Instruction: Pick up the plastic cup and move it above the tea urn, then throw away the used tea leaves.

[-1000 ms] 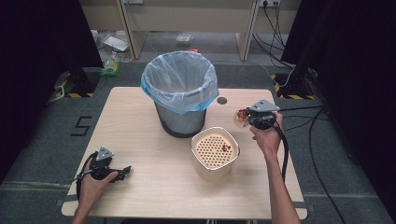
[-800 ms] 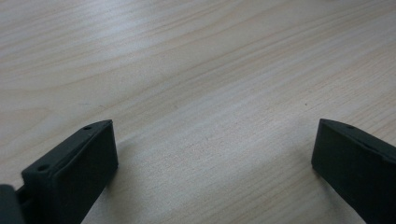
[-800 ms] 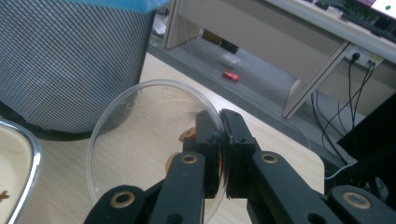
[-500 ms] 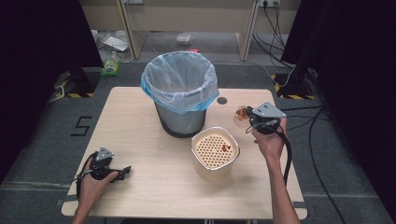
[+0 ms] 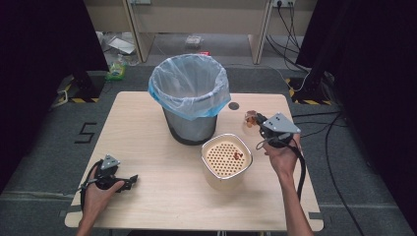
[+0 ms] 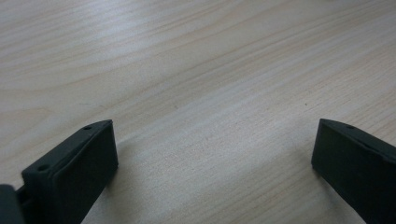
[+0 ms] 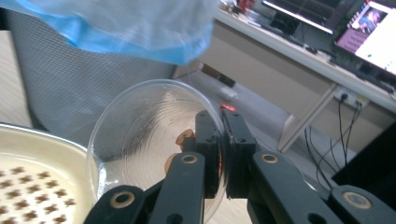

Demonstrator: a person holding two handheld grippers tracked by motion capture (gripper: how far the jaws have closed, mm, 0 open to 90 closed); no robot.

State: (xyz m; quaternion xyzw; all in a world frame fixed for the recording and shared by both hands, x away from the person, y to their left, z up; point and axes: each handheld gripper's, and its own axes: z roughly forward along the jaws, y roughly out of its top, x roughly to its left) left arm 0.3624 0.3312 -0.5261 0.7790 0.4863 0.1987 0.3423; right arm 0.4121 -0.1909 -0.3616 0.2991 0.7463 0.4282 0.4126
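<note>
Cup (image 7: 140,140), clear plastic, hangs tipped on its side in the right gripper (image 7: 223,149), whose jaws are pinched together on its rim, one pad inside the wall and one outside. A few orange-brown bits (image 7: 184,137) lie inside the cup next to the inner pad. In the high view the right gripper (image 5: 260,123) holds the cup (image 5: 252,119) above the table (image 5: 147,123), to the right of the bin (image 5: 189,98) and up beyond the strainer (image 5: 226,160), apart from both. The bin wears a pale blue liner (image 7: 116,28) folded over its rim, and its grey mesh wall stands just behind the cup in the right gripper view. The strainer is a cream, round-cornered tub with a holed insert, and some reddish bits (image 5: 238,156) sit on that insert near its right edge. The left gripper (image 5: 129,182) rests low on the table near the front left corner, well away from everything else; its jaws stand wide apart over bare wood with nothing between them.
</note>
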